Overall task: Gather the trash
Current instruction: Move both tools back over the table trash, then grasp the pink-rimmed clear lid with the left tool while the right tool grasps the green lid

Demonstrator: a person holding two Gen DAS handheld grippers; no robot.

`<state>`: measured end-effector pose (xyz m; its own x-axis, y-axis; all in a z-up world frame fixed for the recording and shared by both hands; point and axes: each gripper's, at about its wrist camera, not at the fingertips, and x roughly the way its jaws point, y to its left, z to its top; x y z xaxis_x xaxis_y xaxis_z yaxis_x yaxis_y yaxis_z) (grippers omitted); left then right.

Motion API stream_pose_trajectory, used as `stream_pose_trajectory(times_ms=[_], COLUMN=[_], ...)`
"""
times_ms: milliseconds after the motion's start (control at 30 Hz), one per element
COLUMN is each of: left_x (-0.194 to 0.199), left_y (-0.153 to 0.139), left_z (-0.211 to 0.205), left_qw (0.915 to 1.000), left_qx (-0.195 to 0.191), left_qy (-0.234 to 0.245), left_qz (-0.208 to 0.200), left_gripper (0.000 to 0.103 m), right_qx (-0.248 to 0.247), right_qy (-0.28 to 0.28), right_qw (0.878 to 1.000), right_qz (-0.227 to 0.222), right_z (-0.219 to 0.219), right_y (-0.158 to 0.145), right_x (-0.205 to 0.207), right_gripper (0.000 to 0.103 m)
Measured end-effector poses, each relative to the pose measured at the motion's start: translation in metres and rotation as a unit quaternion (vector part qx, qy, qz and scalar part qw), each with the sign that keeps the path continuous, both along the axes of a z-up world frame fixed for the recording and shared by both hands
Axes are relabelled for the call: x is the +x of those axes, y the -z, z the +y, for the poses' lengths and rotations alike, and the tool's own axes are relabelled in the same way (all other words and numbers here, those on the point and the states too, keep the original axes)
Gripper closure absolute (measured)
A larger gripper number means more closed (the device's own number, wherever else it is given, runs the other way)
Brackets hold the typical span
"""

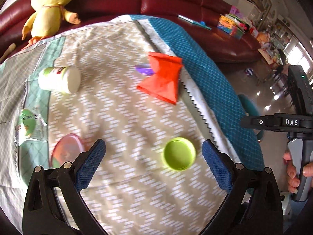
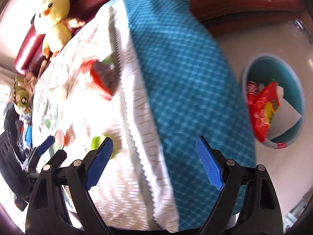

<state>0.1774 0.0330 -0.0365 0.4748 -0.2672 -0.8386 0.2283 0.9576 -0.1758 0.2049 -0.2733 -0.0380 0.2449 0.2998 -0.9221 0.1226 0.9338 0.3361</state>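
Two wrist views take in one table (image 1: 137,129) under a patchwork cloth of beige zigzag and teal diamond panels, with a dark red leather sofa (image 1: 176,2) behind it and a yellow plush chick (image 1: 49,5) sitting on the sofa.

From the left wrist, trash lies scattered on the cloth: a white cup (image 1: 59,79) on its side, an orange-red paper wrapper (image 1: 162,77) beside a small purple scrap (image 1: 144,69), a clear packet with a green label (image 1: 27,124), a pink lid (image 1: 67,149) and a lime-green cap (image 1: 179,153). The left gripper (image 1: 153,165) hangs above the cloth, its jaws spread wide and holding nothing; the green cap lies between them, nearer the right-hand one, apart from both. At the frame's right a hand (image 1: 297,174) grips the other tool's handle.

From the right wrist, blurred, a teal bin (image 2: 273,105) stands on the pale floor beside the table, holding a red snack bag (image 2: 263,107) and white paper (image 2: 285,115). The right gripper (image 2: 155,163) has its jaws wide apart and empty, over the cloth's teal edge.
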Motion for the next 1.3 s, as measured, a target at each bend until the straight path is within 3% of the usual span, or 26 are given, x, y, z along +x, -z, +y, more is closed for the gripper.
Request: stream_pose_trajectory(times_ms=[167,333,700,733,767,833,867,1300], left_x=[-0.006,-0.013,-0.015,-0.014,-0.014,-0.014,-0.014,-0.003], left_y=[0.003,0.01,0.033,0.034,0.035,0.036,0.036,0.043], left_z=[0.058,0.099,0.128,0.129,0.13,0.129,0.128,0.106], left_qw=[0.9988,0.9965,0.9945,0.9943,0.9942,0.9943,0.9945,0.9963], left_qx=[0.009,-0.006,-0.02,-0.021,-0.022,-0.021,-0.021,0.008], left_qy=[-0.047,-0.083,-0.098,-0.099,-0.099,-0.097,-0.095,-0.075], left_qz=[0.0,0.009,0.032,0.034,0.035,0.037,0.038,0.042], left_gripper=[0.004,0.004,0.004,0.004,0.004,0.004,0.004,0.004], right_qx=[-0.008,-0.034,-0.115,-0.123,-0.131,-0.151,-0.16,-0.105], right_qy=[-0.054,-0.084,-0.117,-0.121,-0.125,-0.134,-0.141,-0.089], right_qw=[0.998,0.996,0.986,0.985,0.983,0.979,0.977,0.99], right_qz=[0.017,0.023,0.005,0.0,-0.004,-0.014,-0.021,-0.028], right_z=[0.058,0.098,0.145,0.15,0.153,0.159,0.162,0.123], right_y=[0.015,0.032,0.046,0.046,0.046,0.046,0.046,0.031], right_x=[0.004,0.006,0.007,0.006,0.006,0.005,0.004,-0.003], right_gripper=[0.021,0.021,0.021,0.026,0.029,0.047,0.049,0.05])
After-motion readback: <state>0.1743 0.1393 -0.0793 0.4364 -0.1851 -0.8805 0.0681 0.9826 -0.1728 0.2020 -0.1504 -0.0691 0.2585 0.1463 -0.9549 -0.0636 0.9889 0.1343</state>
